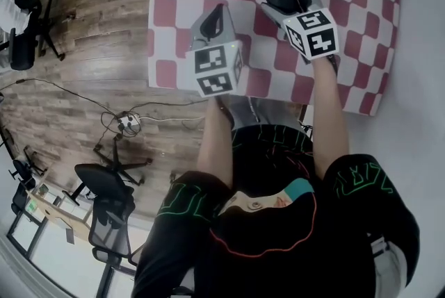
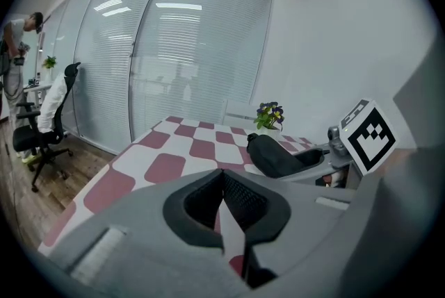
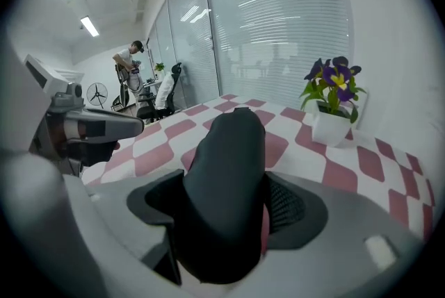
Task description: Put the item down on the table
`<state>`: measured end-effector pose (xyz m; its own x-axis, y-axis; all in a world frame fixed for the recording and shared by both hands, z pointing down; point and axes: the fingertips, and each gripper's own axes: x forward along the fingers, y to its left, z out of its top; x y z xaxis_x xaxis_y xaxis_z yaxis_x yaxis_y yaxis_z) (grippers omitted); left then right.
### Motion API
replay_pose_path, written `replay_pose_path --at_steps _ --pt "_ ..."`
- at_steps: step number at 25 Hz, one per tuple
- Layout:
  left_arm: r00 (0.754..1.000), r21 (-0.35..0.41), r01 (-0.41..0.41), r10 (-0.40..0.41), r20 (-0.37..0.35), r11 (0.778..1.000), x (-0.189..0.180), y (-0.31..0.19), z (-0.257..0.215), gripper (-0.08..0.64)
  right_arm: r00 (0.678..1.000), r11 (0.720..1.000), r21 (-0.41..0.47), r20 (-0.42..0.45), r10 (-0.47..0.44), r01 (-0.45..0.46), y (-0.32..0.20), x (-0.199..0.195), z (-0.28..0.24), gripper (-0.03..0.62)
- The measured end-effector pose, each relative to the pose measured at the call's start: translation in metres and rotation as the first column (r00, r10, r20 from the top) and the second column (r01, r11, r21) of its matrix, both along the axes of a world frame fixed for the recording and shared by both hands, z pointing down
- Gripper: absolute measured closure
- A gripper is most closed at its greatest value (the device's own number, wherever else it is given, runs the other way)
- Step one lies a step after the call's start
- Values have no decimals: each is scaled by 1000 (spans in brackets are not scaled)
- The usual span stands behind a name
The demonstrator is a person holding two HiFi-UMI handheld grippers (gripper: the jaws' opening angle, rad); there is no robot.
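Right tool clamps smooth black rounded item (left tool pinched closed).

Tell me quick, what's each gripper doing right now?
Left gripper: shut, nothing in it.
Right gripper: shut on the black item.

Potted flowers beside blinds; office chairs on wood floor.
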<state>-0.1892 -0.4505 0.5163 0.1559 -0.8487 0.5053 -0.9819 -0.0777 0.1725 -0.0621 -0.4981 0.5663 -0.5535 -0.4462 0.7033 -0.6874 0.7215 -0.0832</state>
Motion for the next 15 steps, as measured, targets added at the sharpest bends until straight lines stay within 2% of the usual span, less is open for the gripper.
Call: replay_pose_path --at_steps 4,9,15 --pt "1000 -26 3 -3 -5 1000 -7 -3 7 551 999 999 -35 -38 -7 5 -1 -2 16 230" --pt "1000 -34 15 -15 -6 999 -14 -6 6 551 999 997 -76 -27 20 -22 -4 -3 21 229" --pt "1000 -14 22 -22 -4 1000 -10 -5 1 551 1000 999 -36 -11 28 -28 -9 -6 11 221"
